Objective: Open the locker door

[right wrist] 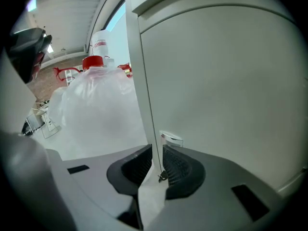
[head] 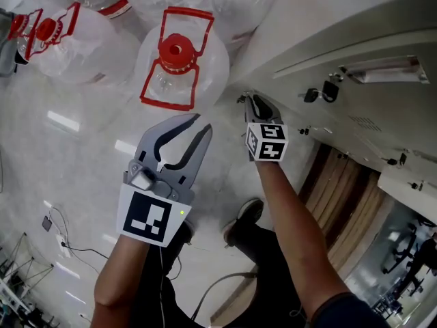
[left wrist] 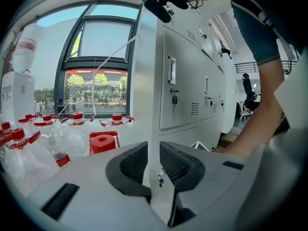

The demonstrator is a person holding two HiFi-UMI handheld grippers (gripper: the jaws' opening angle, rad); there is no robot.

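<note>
The white lockers [head: 355, 80] run along the right of the head view, with keys and a padlock [head: 330, 89] hanging from their doors. My right gripper [head: 247, 100] points down at the corner of the end locker, jaws nearly together and empty. In the right gripper view, the gripper [right wrist: 157, 162] faces a plain locker door [right wrist: 221, 81]. The door's edge seam and a small metal tab [right wrist: 171, 139] lie just past the fingertips. My left gripper [head: 203, 121] hangs beside it over the floor, its jaws close together with nothing between them. In the left gripper view, the gripper [left wrist: 154, 162] faces the locker row [left wrist: 185, 90].
Several large clear water jugs with red caps and handles [head: 179, 53] stand on the floor right beside the locker's end. A water dispenser [left wrist: 17, 93] stands by the window. The person's shoe [head: 242, 219] and cables [head: 65, 241] are on the pale floor below.
</note>
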